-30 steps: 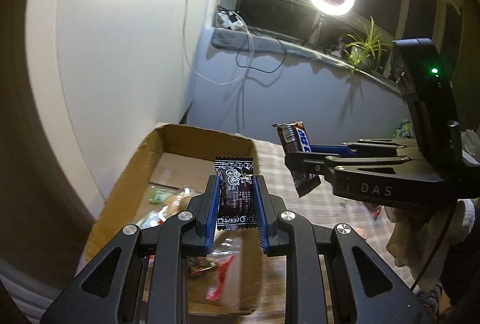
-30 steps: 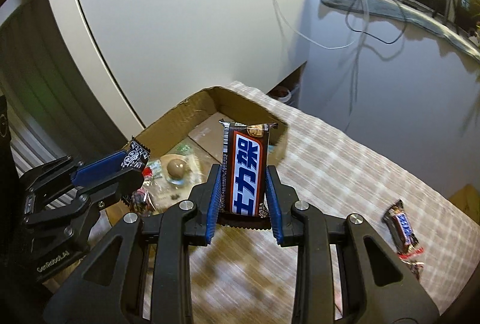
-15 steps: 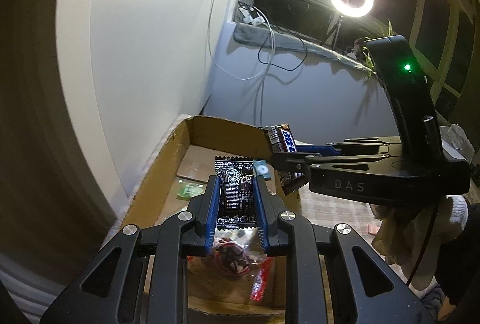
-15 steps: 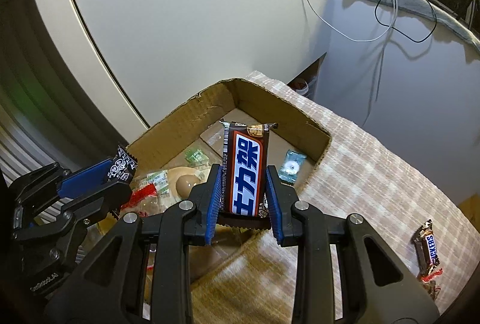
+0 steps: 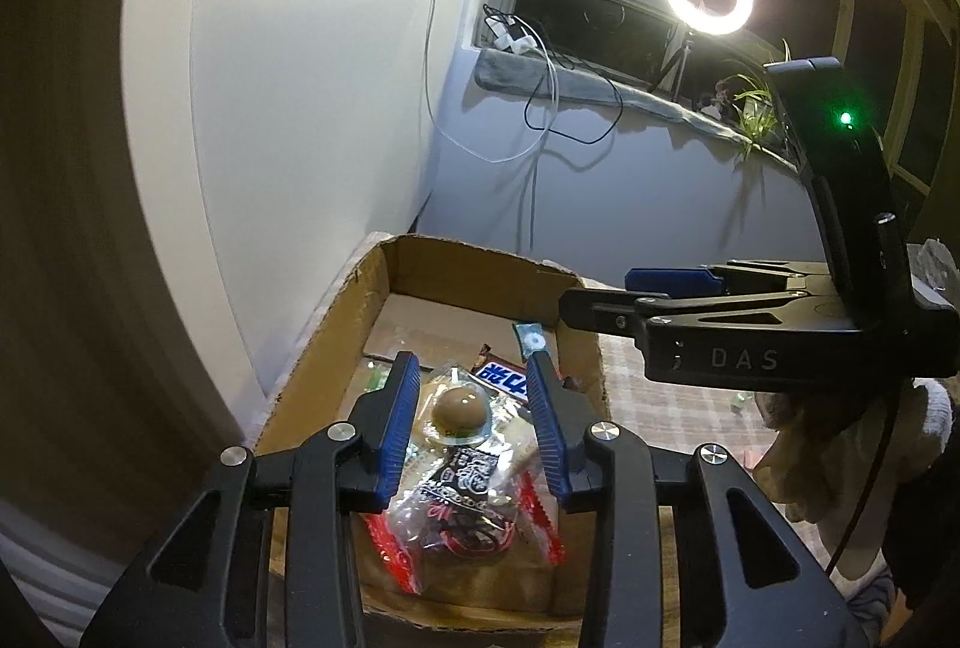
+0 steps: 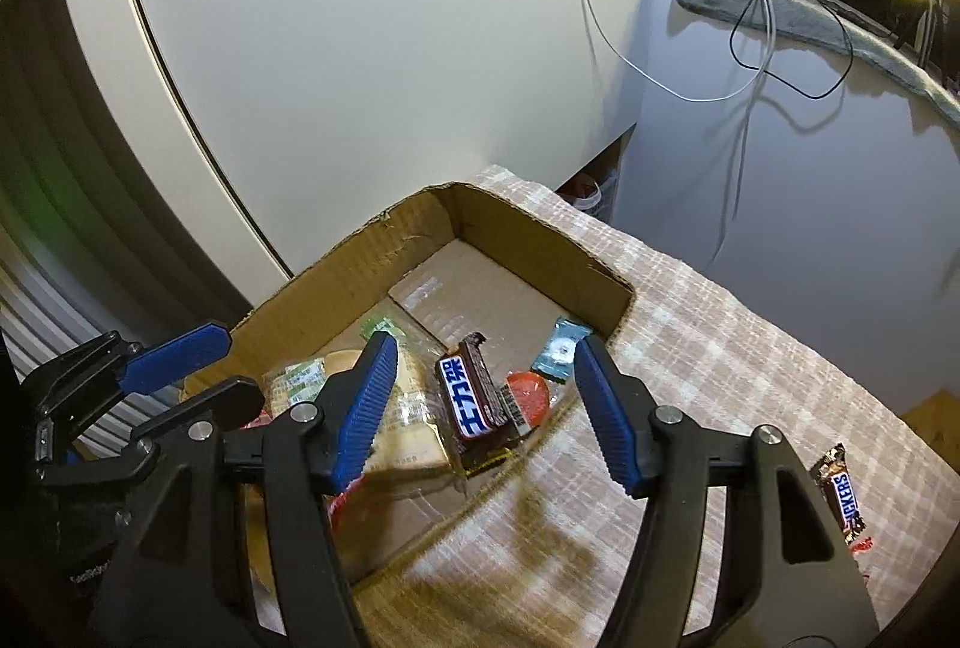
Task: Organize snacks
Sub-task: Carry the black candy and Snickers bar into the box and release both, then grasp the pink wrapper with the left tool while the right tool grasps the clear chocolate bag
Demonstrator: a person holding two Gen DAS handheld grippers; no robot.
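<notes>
Partly hidden under the left tongs [image 5: 474, 423], the heap in the cardboard box [image 6: 540, 240] is hard to sort out: clear wrappers overlap, and the near box wall is cut off by the tong arms. The dark patterned packet [image 5: 465, 474] lies on that heap just below the left tongs, its long axis running roughly away from them. Half a second ago it stood upright between the pads; both pairs of tongs have just been opening, and nothing is between either pair now. The right tongs [image 6: 486, 402] stand wide, empty, above the box's near corner. The Snickers bar [image 6: 471, 399] they held upright now lies tilted in the box just beyond them, its long axis pointing away and slightly left, torn end farthest. A pale blue candy [image 6: 561, 351] lies by the right pad. Well to the right, another Snickers bar [image 6: 840, 492] rests on the checked worktop [image 6: 720, 348], partly cut off by the frame edge.
</notes>
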